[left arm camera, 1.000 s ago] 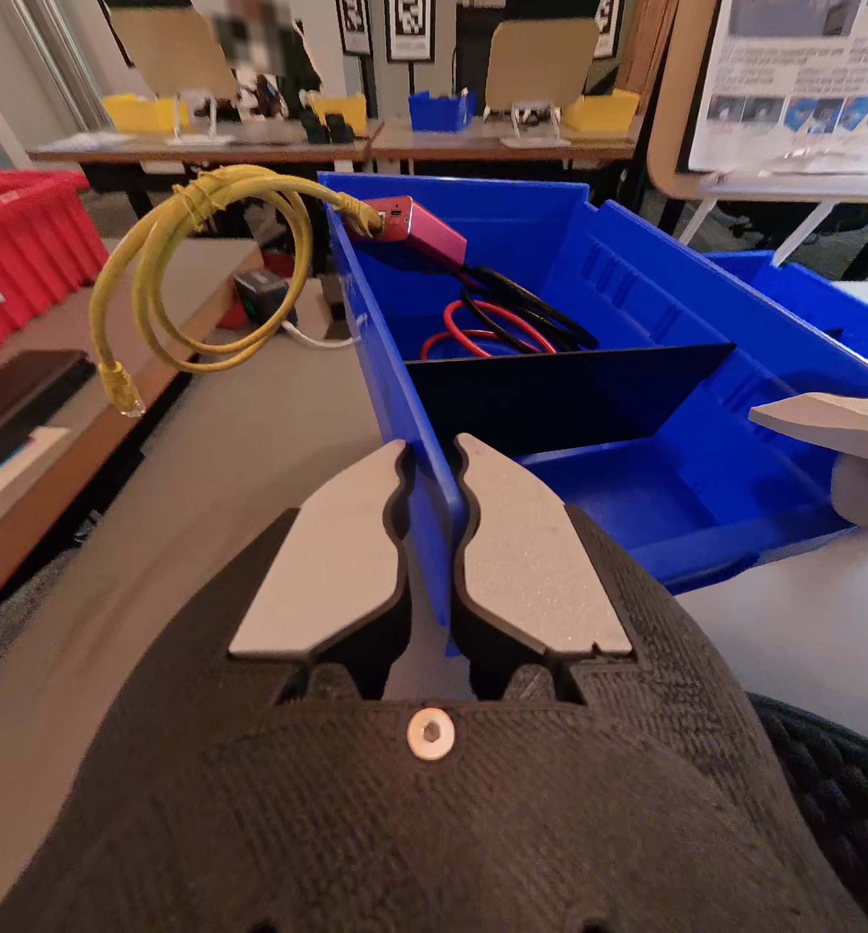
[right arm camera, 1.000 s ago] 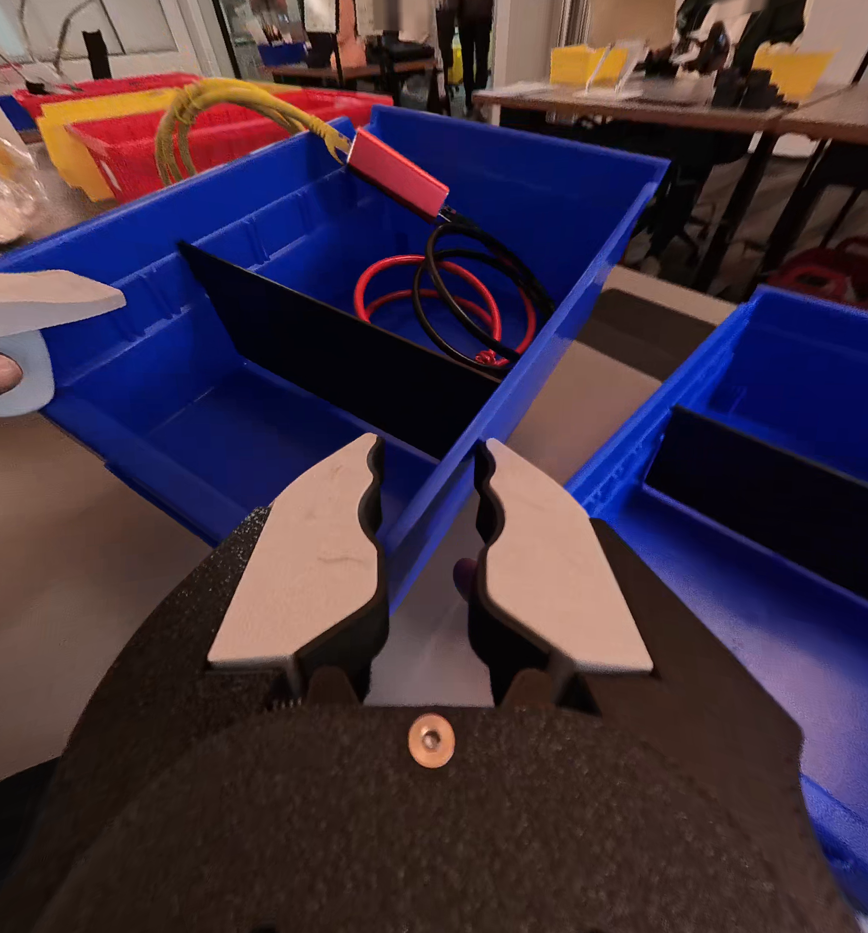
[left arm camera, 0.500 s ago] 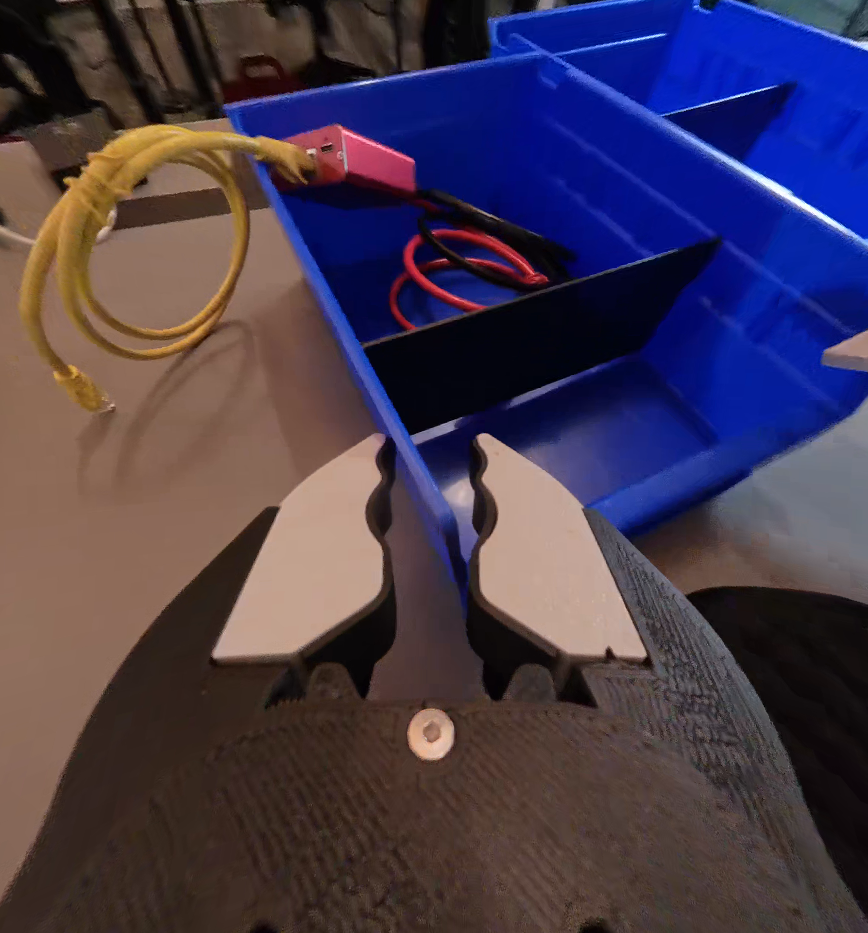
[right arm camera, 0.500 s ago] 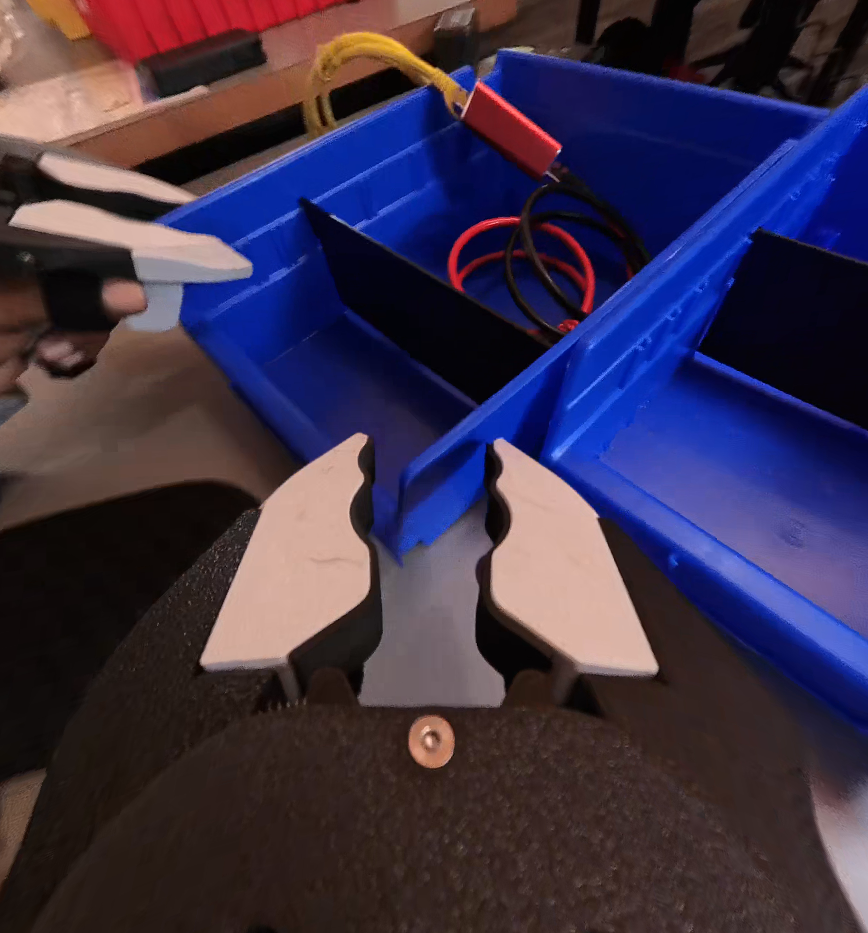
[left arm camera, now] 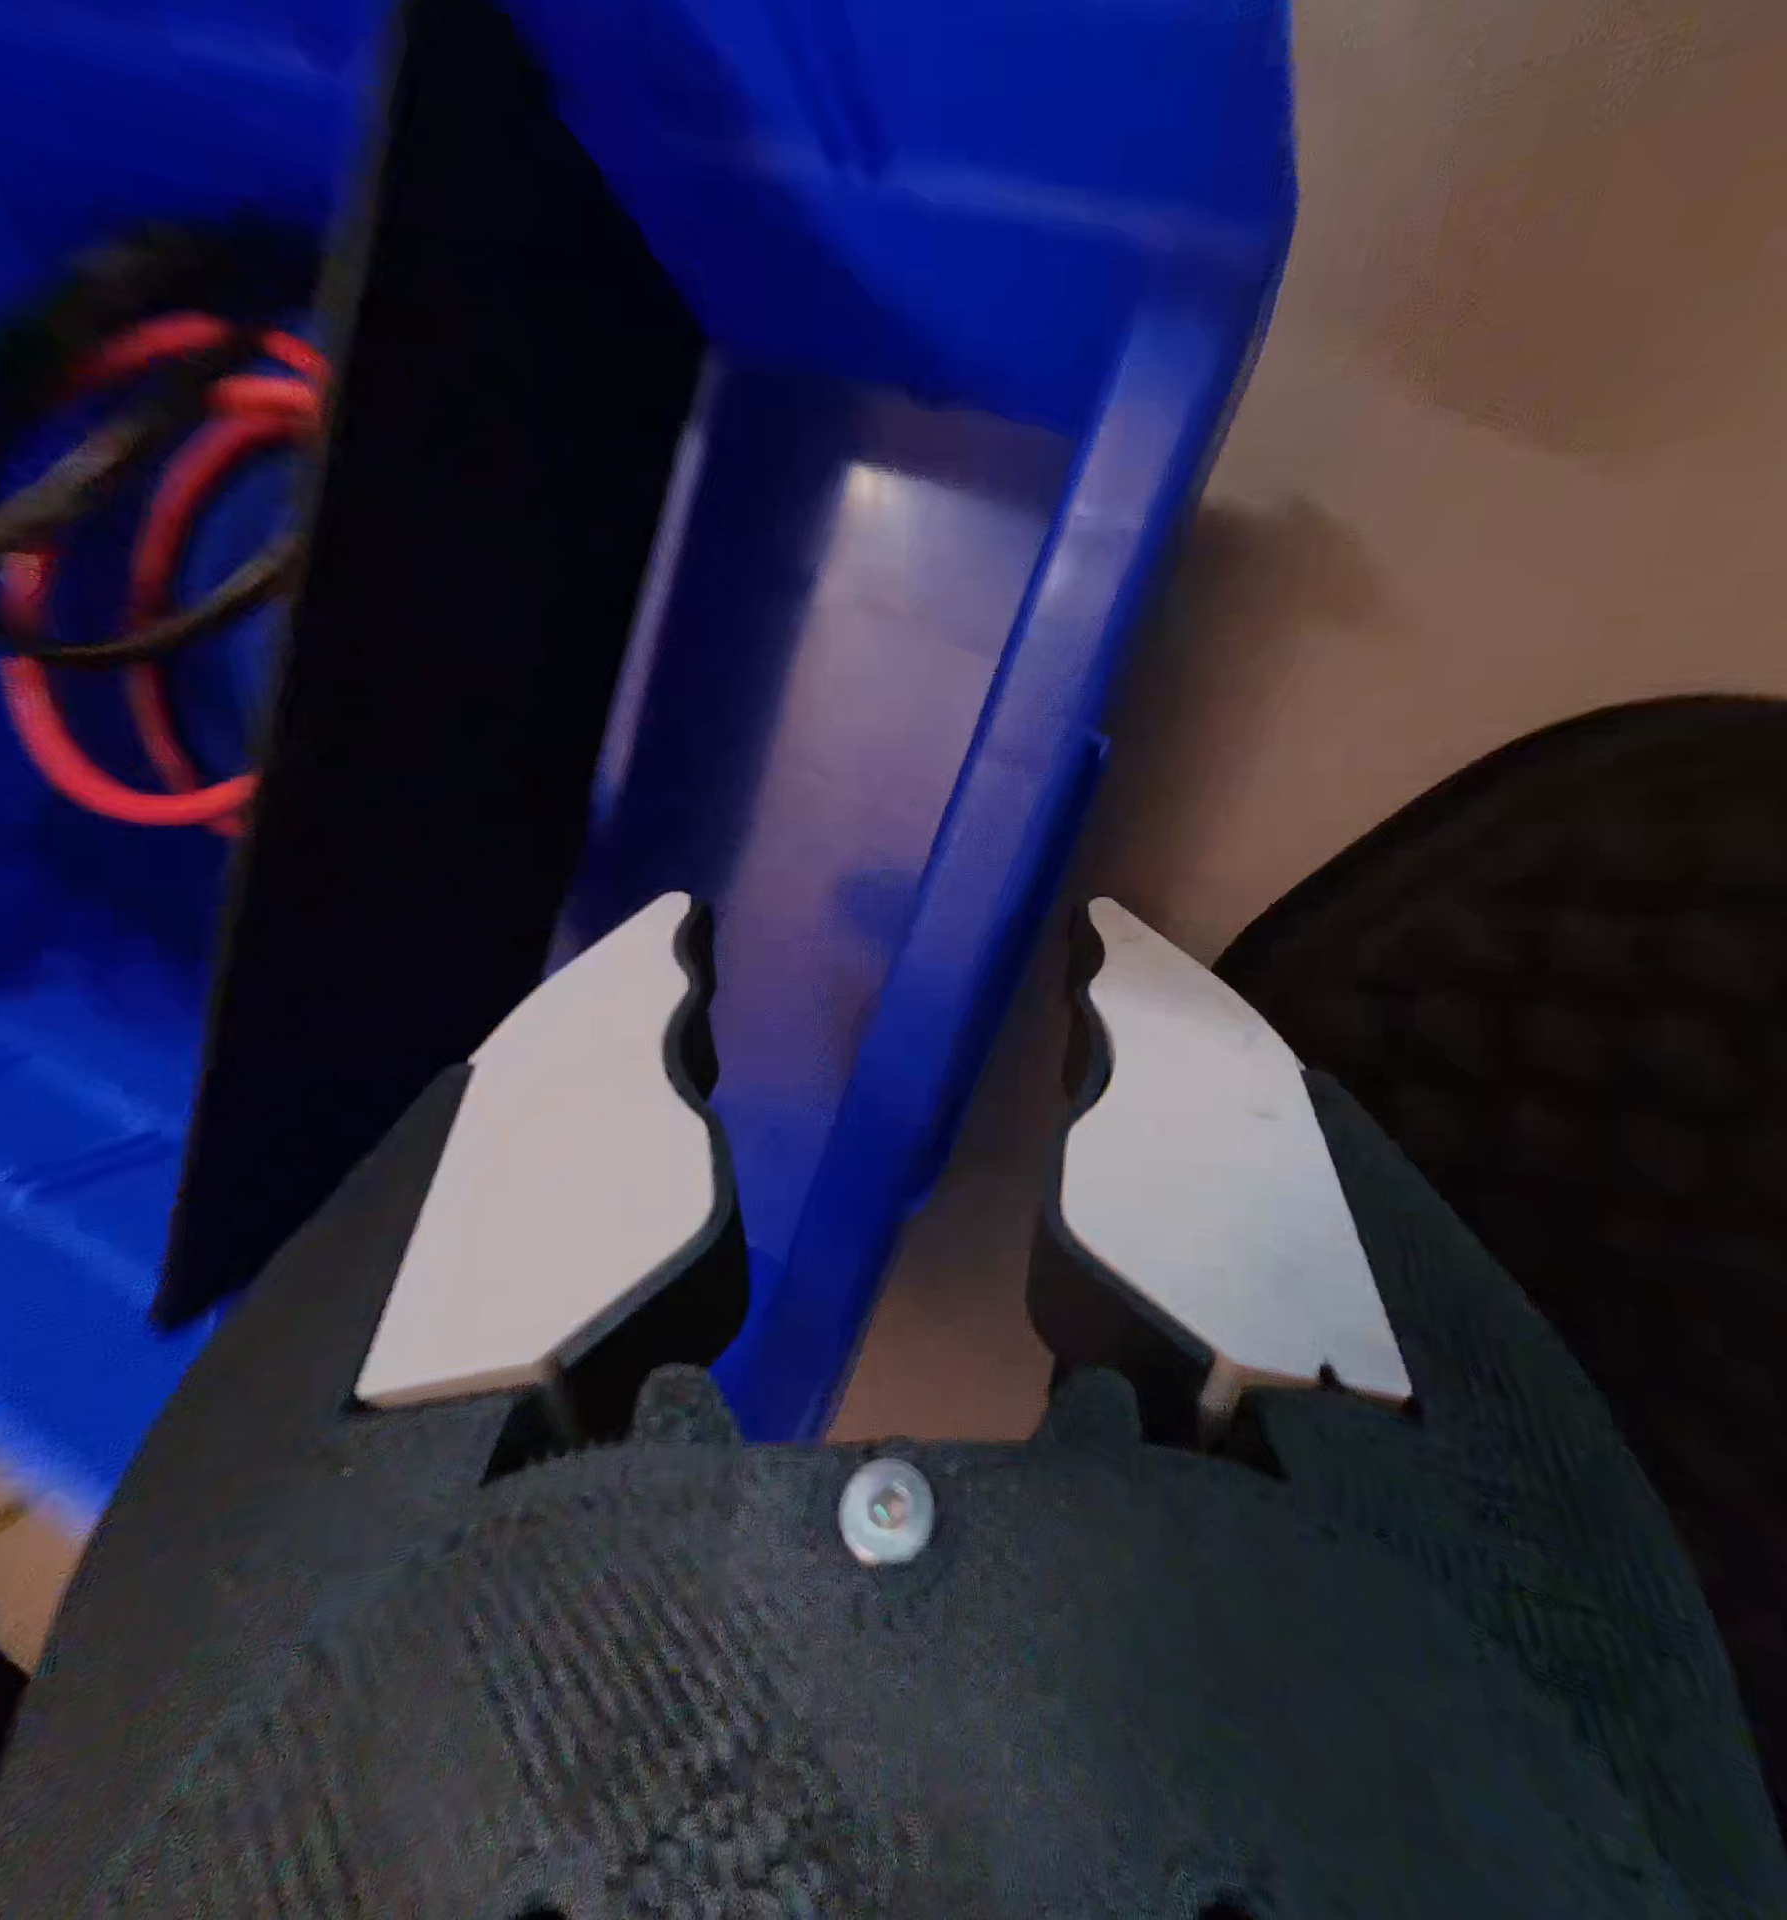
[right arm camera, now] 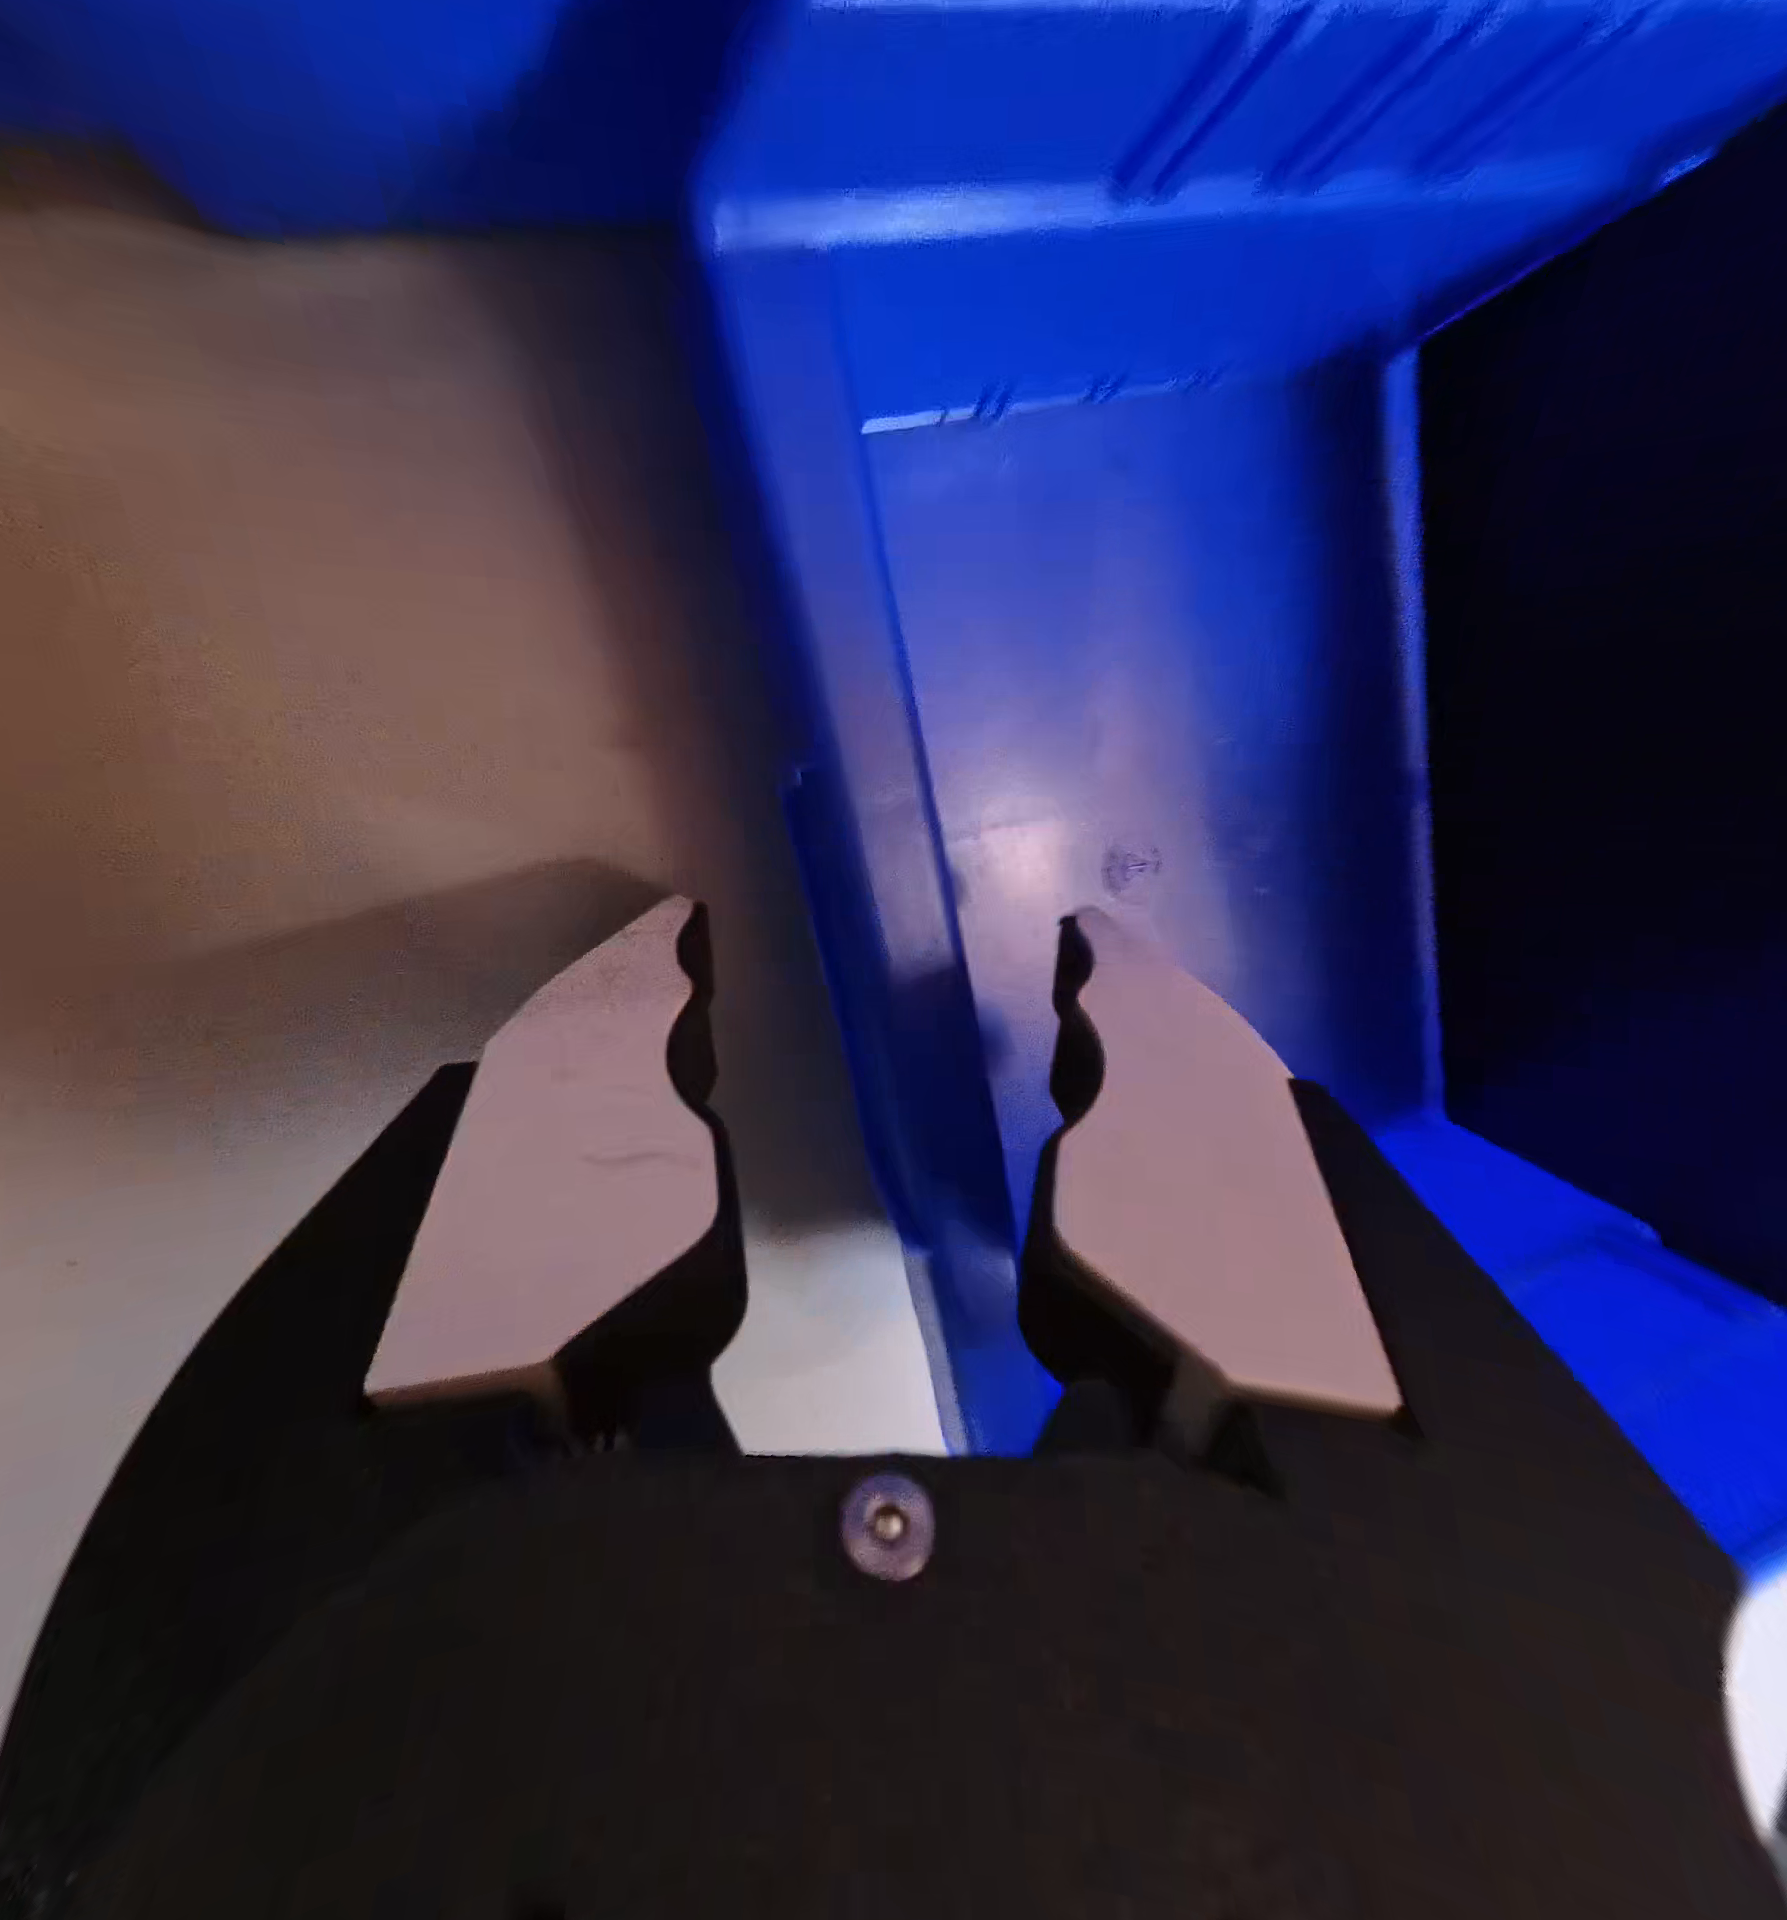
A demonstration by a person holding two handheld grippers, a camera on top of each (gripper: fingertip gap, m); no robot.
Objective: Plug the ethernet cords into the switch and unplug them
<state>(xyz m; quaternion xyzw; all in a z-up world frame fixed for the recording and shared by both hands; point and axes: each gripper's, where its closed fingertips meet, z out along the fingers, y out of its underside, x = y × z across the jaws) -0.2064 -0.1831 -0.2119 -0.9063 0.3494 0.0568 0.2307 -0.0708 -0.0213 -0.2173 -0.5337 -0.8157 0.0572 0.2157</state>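
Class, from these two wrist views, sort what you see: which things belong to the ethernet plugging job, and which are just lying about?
Belong to the job:
- left gripper, open, astride the bin wall
- right gripper, open, astride the bin wall

Ethernet cord and switch: not in view.

Just lying about:
- blue bin
- black divider
- red and black wires
- table

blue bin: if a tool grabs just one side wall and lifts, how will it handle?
The blue bin is probably light: one compartment is bare. Its thin wall may flex. The red and black wires sit beyond the black divider, so it may tilt that way.
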